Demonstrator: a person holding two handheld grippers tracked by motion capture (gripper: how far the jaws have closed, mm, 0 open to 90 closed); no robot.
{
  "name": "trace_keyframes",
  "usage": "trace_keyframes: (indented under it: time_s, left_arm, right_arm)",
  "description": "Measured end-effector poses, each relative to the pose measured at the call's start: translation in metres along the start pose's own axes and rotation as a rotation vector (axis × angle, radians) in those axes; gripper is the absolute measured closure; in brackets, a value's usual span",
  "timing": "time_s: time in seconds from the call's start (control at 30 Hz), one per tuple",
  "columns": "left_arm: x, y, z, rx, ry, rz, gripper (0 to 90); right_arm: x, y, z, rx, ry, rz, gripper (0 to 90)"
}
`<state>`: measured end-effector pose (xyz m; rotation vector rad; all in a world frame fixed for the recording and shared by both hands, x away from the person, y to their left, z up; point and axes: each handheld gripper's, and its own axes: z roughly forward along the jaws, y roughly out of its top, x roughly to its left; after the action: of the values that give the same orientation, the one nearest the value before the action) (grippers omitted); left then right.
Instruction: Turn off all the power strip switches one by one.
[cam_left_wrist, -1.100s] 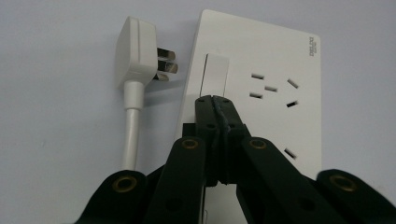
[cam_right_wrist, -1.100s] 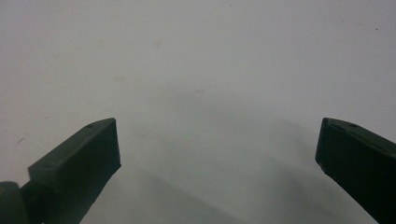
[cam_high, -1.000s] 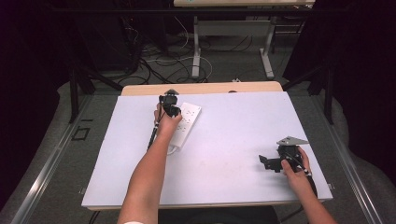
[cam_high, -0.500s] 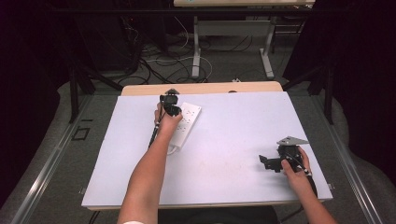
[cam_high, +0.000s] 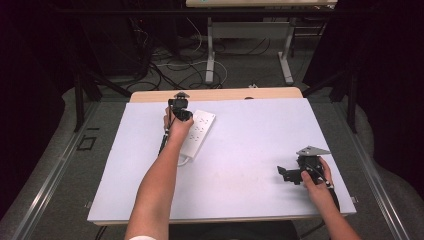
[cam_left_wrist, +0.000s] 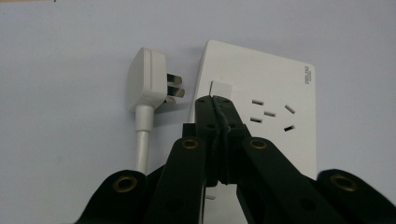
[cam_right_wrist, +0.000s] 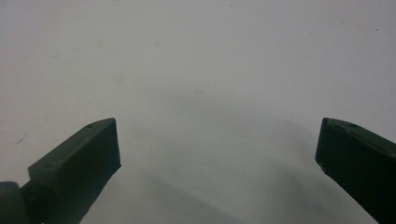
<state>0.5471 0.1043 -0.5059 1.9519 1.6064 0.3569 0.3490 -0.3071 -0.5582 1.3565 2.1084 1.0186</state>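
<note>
Where the near right corner of the table (cam_high: 250, 200) begins, the right gripper (cam_high: 292, 175) rests low in the person's hand, jaws wide apart over bare white surface, nothing between them. Open room spreads across the table's middle and right side. Farther off, left of centre, lies a white power strip (cam_high: 200, 132), long axis running from near-left to far-right, sockets facing up. The left gripper (cam_left_wrist: 215, 105) sits over it, jaws pressed together, tips at a small white switch (cam_left_wrist: 220, 88) on the strip. Just beside the strip's end lies its white plug (cam_left_wrist: 148, 79), prongs pointing toward the strip. Beyond the far edge: cables on the floor.
</note>
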Motion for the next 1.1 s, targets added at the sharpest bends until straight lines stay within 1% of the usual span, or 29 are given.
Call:
trace_keyframes:
  time_s: [0.03, 0.07, 0.1, 0.13, 0.2, 0.23, 0.27, 0.3, 0.47, 0.5, 0.53, 0.57, 0.63, 0.67, 0.7, 0.77, 0.83, 0.87, 0.9, 0.93, 0.97, 1.03, 1.07, 1.1]
  left_arm:
    - [0.0, 0.001, 0.0, -0.006, -0.002, 0.007, 90.0]
    - [-0.001, 0.003, -0.002, 0.002, -0.003, 0.007, 90.0]
    - [-0.001, 0.004, -0.002, -0.01, 0.0, 0.009, 90.0]
    - [-0.002, 0.005, -0.003, -0.008, -0.005, 0.011, 90.0]
    - [-0.003, 0.008, -0.004, -0.019, -0.004, 0.011, 90.0]
    - [-0.003, 0.009, -0.004, -0.014, -0.008, 0.015, 90.0]
    - [-0.004, 0.01, -0.004, -0.019, -0.003, 0.014, 90.0]
    - [-0.004, 0.012, -0.004, -0.01, -0.002, 0.018, 90.0]
    - [-0.007, 0.018, -0.003, -0.021, 0.002, 0.022, 90.0]
    - [-0.007, 0.02, -0.003, -0.022, 0.005, 0.03, 90.0]
    - [-0.008, 0.021, -0.003, -0.02, 0.001, 0.029, 90.0]
    - [-0.009, 0.022, -0.002, -0.022, -0.001, 0.039, 90.0]
    - [-0.011, 0.025, -0.001, -0.018, -0.004, 0.037, 90.0]
    - [-0.011, 0.027, -0.001, -0.019, -0.001, 0.046, 90.0]
    - [-0.012, 0.027, 0.0, -0.025, -0.006, 0.042, 90.0]
    - [-0.013, 0.03, 0.001, -0.021, 0.001, 0.046, 90.0]
    - [-0.013, 0.031, 0.002, -0.013, -0.003, 0.043, 90.0]
    - [-0.013, 0.032, 0.002, -0.012, 0.0, 0.052, 90.0]
    - [-0.014, 0.033, 0.003, -0.015, 0.0, 0.045, 90.0]
    - [-0.013, 0.034, 0.003, -0.01, 0.002, 0.051, 90.0]
    - [-0.013, 0.035, 0.004, -0.014, 0.0, 0.042, 90.0]
    - [-0.013, 0.036, 0.006, -0.015, 0.012, 0.045, 90.0]
    - [-0.013, 0.036, 0.007, -0.019, 0.005, 0.037, 90.0]
    - [-0.012, 0.037, 0.007, -0.013, 0.013, 0.04, 90.0]
  right_arm:
    - [0.0, 0.0, 0.0, 0.0, 0.0, -0.001, 0.0]
    - [0.0, 0.0, 0.0, 0.0, 0.0, -0.001, 0.0]
    - [0.0, 0.0, 0.0, 0.001, -0.002, 0.001, 0.0]
    - [0.0, 0.0, 0.0, 0.002, -0.002, 0.001, 0.0]
    - [-0.001, 0.0, 0.0, -0.001, 0.0, -0.003, 0.0]
    - [-0.001, 0.0, 0.0, -0.001, 0.0, -0.003, 0.0]
    - [-0.001, 0.0, 0.0, -0.002, -0.001, -0.003, 0.0]
    - [-0.001, 0.0, -0.001, -0.002, -0.001, -0.002, 0.0]
    - [-0.001, 0.0, -0.001, -0.003, 0.001, 0.001, 0.0]
    - [-0.001, 0.0, -0.001, -0.003, 0.001, 0.002, 0.0]
    - [-0.001, 0.0, -0.001, -0.003, 0.001, 0.002, 0.0]
    - [-0.001, 0.0, -0.001, -0.003, 0.001, 0.002, 0.0]
    - [-0.001, 0.0, -0.001, -0.003, 0.0, 0.003, 0.0]
    - [-0.001, 0.0, -0.001, -0.002, 0.0, 0.005, 0.0]
    - [-0.001, 0.0, -0.001, -0.004, 0.001, 0.006, 0.0]
    - [0.0, 0.0, -0.001, -0.005, 0.001, 0.011, 0.0]
    - [-0.001, 0.0, -0.001, -0.006, 0.001, 0.008, 0.0]
    - [-0.001, 0.0, -0.001, -0.005, 0.004, 0.007, 0.0]
    - [-0.001, 0.001, -0.001, -0.007, 0.002, 0.011, 0.0]
    - [-0.001, 0.0, -0.002, -0.007, -0.001, 0.009, 0.0]
    - [-0.001, 0.0, -0.002, -0.008, 0.003, 0.011, 0.0]
    - [-0.001, 0.0, -0.002, -0.009, 0.003, 0.013, 0.0]
    - [-0.002, 0.0, -0.003, -0.006, 0.002, 0.014, 0.0]
    - [-0.002, -0.001, -0.003, -0.008, 0.001, 0.014, 0.0]
